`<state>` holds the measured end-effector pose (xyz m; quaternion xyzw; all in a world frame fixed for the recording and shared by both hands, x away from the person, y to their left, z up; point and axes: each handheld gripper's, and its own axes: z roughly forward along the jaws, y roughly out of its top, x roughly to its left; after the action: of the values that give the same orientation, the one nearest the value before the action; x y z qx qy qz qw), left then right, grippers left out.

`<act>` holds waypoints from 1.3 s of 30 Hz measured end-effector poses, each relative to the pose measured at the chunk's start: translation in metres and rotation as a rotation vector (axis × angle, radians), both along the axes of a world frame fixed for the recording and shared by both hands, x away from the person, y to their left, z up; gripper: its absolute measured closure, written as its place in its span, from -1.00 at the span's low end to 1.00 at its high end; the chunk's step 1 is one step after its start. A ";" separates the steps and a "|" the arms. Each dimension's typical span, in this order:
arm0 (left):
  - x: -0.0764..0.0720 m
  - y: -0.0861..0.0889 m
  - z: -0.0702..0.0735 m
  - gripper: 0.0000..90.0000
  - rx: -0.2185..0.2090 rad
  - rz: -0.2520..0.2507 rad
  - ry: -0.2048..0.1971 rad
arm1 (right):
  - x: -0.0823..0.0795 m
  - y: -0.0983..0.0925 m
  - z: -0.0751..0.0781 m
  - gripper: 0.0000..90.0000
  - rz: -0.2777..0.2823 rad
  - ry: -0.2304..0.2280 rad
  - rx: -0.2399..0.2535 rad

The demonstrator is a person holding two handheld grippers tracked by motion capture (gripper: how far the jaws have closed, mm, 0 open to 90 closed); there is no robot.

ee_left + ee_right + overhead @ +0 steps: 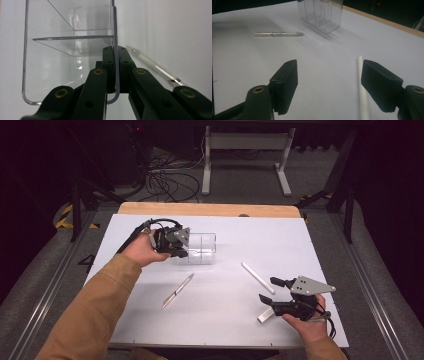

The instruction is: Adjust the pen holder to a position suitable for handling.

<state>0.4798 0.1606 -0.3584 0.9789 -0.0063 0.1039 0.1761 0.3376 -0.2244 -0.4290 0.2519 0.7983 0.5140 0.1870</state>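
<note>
A clear plastic box (202,248) with inner dividers is at the far left of the white table top (300,245). My left gripper (184,249) is shut on one thin wall of the clear box (50,50), and the left gripper (115,62) has that wall pinched between its pads. A translucent pen (178,290) lies mid-table, beside the box in the left gripper view (155,66). My right gripper (267,289) stands open near the front right, holding nothing. A white stick (257,277) lies just beyond it, running past the right gripper's (329,77) right-hand jaw.
A short white piece (265,316) lies under the right gripper near the table's front edge. The table's wooden far edge (210,209) borders a dark floor with cables and a white table frame (245,150). The right gripper view shows the pen (278,33) and box (322,15) farther off.
</note>
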 end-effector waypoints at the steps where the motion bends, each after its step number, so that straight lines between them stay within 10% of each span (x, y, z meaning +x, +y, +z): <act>1: 0.000 -0.003 -0.001 0.93 -0.007 -0.008 0.006 | 0.000 0.000 0.000 -0.32 -0.001 -0.001 0.001; 26: 0.005 -0.042 -0.024 0.92 -0.086 -0.079 0.076 | 0.000 -0.001 -0.001 -0.33 0.005 0.000 -0.013; 39: 0.005 -0.041 -0.019 0.71 -0.100 -0.055 0.024 | 0.000 0.000 -0.001 -0.33 0.005 0.005 -0.013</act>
<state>0.4844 0.1199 -0.3774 0.9694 -0.0260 0.0876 0.2277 0.3377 -0.2245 -0.4303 0.2500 0.8029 0.5085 0.1853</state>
